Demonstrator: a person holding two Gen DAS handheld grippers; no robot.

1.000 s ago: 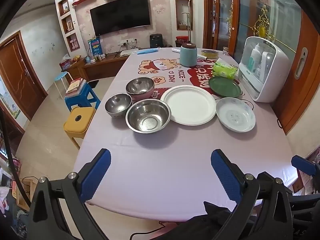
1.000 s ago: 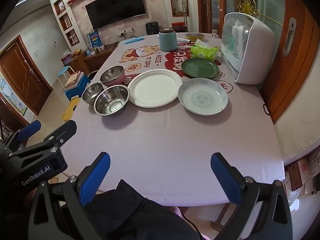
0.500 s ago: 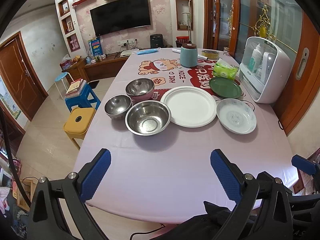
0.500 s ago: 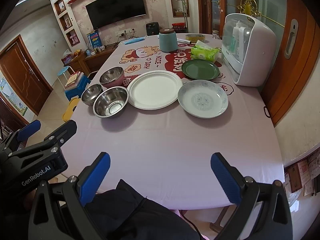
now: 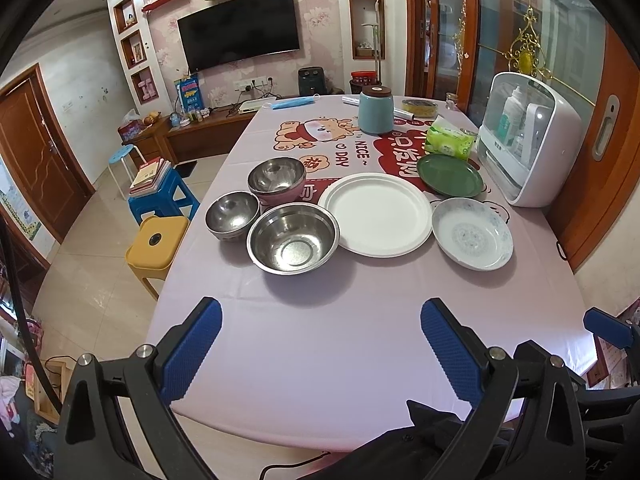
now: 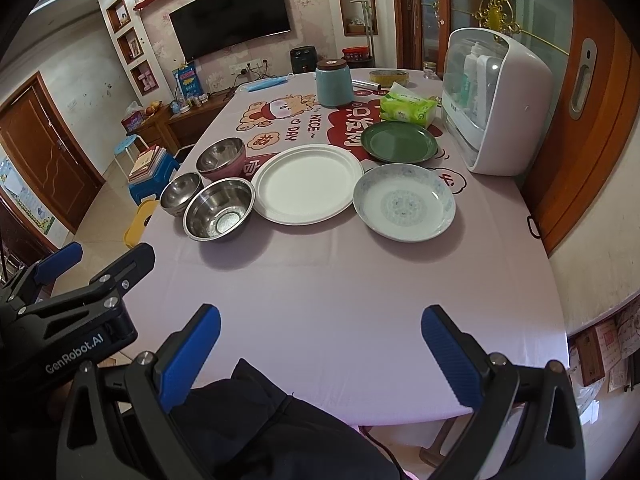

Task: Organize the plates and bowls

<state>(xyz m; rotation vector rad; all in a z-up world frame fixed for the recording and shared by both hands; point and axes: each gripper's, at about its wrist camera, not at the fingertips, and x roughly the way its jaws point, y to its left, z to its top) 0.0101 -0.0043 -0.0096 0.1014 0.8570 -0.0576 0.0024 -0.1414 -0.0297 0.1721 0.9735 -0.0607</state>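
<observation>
On the lilac tablecloth (image 5: 340, 340) stand three bowls: a large steel bowl (image 5: 293, 238) (image 6: 219, 209), a small steel bowl (image 5: 232, 216) (image 6: 181, 193) and a pink-sided steel bowl (image 5: 277, 179) (image 6: 221, 158). Right of them lie a big white plate (image 5: 375, 213) (image 6: 307, 183), a patterned white dish (image 5: 472, 233) (image 6: 404, 201) and a green plate (image 5: 449, 175) (image 6: 398, 141). My left gripper (image 5: 320, 348) is open and empty above the table's near edge. My right gripper (image 6: 320, 350) is open and empty beside it, to its right.
A white dish cabinet (image 5: 528, 136) (image 6: 496, 100) stands at the table's right edge. A teal canister (image 5: 375, 111), a green tissue pack (image 5: 448, 142) and a tape roll (image 5: 418, 107) sit at the far end. Yellow (image 5: 156, 244) and blue (image 5: 160, 196) stools stand left of the table.
Both grippers have edged slightly forward toward the dishes; the bowls and plates sit a bit nearer in view. Nothing on the table moved.
</observation>
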